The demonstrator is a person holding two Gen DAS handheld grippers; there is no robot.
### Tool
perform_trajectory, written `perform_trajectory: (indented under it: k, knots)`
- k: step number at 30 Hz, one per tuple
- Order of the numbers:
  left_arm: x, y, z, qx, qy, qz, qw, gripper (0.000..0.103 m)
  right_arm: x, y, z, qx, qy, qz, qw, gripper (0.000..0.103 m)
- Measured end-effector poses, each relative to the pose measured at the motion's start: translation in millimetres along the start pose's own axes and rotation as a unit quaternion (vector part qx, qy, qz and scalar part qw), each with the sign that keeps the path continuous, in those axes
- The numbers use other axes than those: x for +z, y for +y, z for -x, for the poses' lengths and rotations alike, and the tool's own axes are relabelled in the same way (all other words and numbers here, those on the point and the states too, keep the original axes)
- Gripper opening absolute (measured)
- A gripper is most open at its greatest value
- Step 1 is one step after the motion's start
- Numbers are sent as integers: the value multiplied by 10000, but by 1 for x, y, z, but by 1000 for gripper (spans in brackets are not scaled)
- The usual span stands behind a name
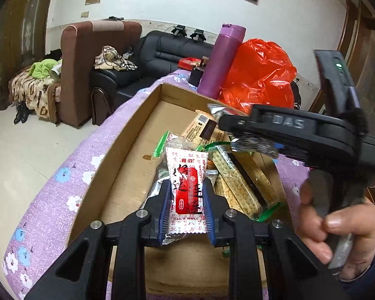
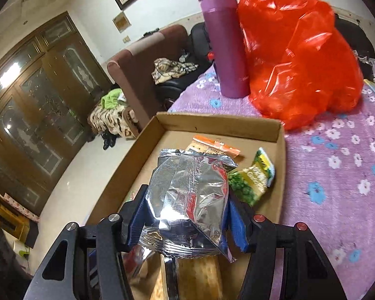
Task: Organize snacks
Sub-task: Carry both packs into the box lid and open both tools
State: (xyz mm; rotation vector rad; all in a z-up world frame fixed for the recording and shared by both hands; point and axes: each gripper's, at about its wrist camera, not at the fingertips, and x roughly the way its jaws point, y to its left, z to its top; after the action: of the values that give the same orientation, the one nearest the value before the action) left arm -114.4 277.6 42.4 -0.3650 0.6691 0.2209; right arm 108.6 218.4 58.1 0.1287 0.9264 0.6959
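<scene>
A shallow cardboard box (image 1: pixel 117 172) lies on the purple flowered tablecloth and holds several snack packets. My left gripper (image 1: pixel 187 200) is shut on a white and red sachet (image 1: pixel 187 187) and holds it upright above the box. Beside it lie long cracker packs (image 1: pixel 240 185) and a brown printed packet (image 1: pixel 200 127). My right gripper (image 2: pixel 186 205) is shut on a silver foil packet (image 2: pixel 187 200), hanging over the same box (image 2: pixel 220 125). Below it lie a green and yellow snack pack (image 2: pixel 255 177) and an orange-edged packet (image 2: pixel 212 146). In the left wrist view the right gripper (image 1: pixel 250 135) reaches in from the right, with a hand (image 1: pixel 337 227) on its grip.
A purple flask (image 2: pixel 227 50) and a bulging red plastic bag (image 2: pixel 300 57) stand on the tablecloth (image 2: pixel 337 175) just beyond the box's far wall. Left of the table edge the floor drops away, with a brown armchair (image 1: pixel 87 70) and black sofa (image 1: pixel 162 52) behind.
</scene>
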Motion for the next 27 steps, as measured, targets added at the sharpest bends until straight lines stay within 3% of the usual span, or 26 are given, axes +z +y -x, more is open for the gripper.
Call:
perform_trajectory:
  k: [10, 13, 18, 27]
  knots:
    - [1, -4, -3, 68, 24, -77, 9999, 26, -1, 3, -5, -29, 58, 40, 10000, 66]
    - [1, -5, -4, 89, 31, -82, 9999, 34, -3, 0, 0, 41, 59, -11, 10000, 67]
    - [1, -6, -1, 139, -64, -119, 9998, 61, -9, -5, 25, 97, -156, 30, 9998, 67]
    - [-2, -15, 5, 448, -288, -330, 9980, 66, -37, -26, 86, 332, -549, 143, 9978, 68]
